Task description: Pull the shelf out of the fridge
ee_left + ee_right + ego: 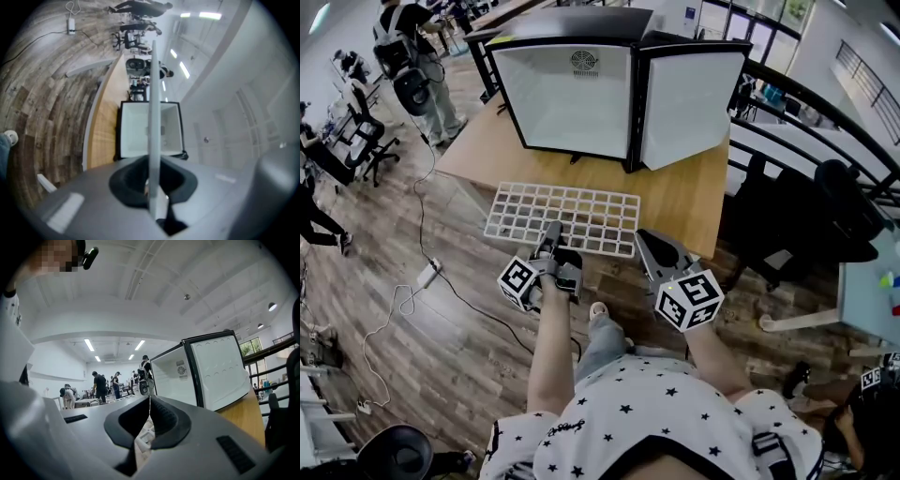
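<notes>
The white wire shelf (572, 211) is out of the mini fridge (581, 89) and lies flat in front of it, along the near edge of the wooden tabletop (694, 202), with its near side seeming to hang past that edge. The fridge sits toward the far side, cavity bare and white, its door (689, 103) swung wide open to the right. Left claw (551, 234) is right on the shelf's near rim. In the left gripper view that claw (152, 197) is clamped tight on it, and the shelf (153, 117) runs edge-on as a pale bar straight up the middle toward the fridge (136, 131). Right claw (649, 242) hovers just beside the shelf's near right corner, close to the tabletop's near edge. In the right gripper view that claw (150, 401) has its tips pressed together with nothing between them. A bit of the shelf's grid (143, 439) shows underneath, and the open fridge (173, 376) and its door (220, 369) stand beyond.
</notes>
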